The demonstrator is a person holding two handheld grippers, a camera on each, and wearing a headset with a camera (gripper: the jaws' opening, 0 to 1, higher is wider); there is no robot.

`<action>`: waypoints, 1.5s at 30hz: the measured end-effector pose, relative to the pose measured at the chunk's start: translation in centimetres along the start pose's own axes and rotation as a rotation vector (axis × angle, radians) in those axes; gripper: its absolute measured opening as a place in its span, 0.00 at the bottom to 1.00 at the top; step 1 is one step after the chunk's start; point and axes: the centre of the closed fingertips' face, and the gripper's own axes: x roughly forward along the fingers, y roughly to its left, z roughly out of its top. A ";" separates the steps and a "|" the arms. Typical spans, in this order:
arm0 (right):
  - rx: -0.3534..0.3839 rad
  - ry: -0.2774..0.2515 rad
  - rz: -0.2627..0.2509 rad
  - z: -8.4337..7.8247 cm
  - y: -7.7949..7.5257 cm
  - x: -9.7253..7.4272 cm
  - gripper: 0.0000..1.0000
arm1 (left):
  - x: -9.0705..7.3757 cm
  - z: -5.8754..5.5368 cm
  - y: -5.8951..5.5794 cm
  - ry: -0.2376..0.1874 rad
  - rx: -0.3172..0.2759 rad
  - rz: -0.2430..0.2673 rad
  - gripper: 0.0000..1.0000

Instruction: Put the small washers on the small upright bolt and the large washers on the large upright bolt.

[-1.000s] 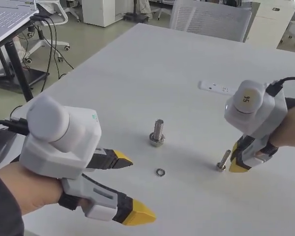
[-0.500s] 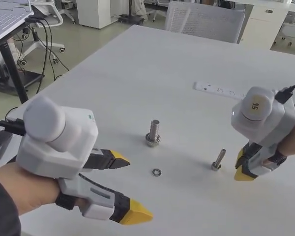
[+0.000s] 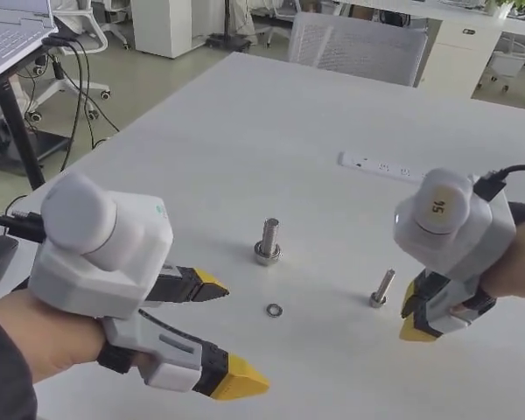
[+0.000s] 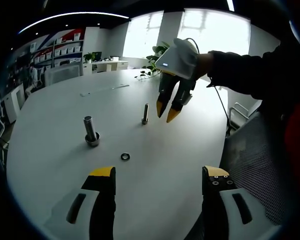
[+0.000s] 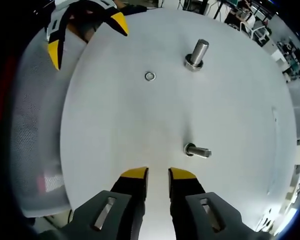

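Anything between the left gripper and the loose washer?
Nothing visible: the washer lies on bare table ahead of the left gripper, jaws open; the large bolt and small bolt stand farther off.

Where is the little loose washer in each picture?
Head view: the washer lies just below centre, under the large upright bolt.
Left gripper view: the washer lies left of centre, below and right of the large upright bolt.
Right gripper view: the washer lies near the top, left of and below the large upright bolt.
Shared landmark: the large upright bolt.
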 end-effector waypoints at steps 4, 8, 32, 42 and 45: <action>-0.018 -0.001 0.008 0.9 0.2 0.1 0.18 | 0.0 0.2 0.0 -0.004 0.003 -0.001 0.70; -0.034 -0.002 0.012 1.7 0.3 0.2 0.18 | 0.0 0.3 0.0 -0.008 0.006 -0.001 0.70; -0.192 -0.042 0.016 9.9 0.6 0.6 0.18 | -0.2 0.7 0.3 -0.026 0.009 0.008 0.70; -0.229 -0.047 0.021 11.9 0.5 1.5 0.19 | -0.3 0.7 0.3 -0.026 0.007 0.009 0.69; -0.236 -0.051 0.030 12.5 0.6 2.0 0.19 | -0.3 0.7 0.3 -0.027 0.006 0.011 0.69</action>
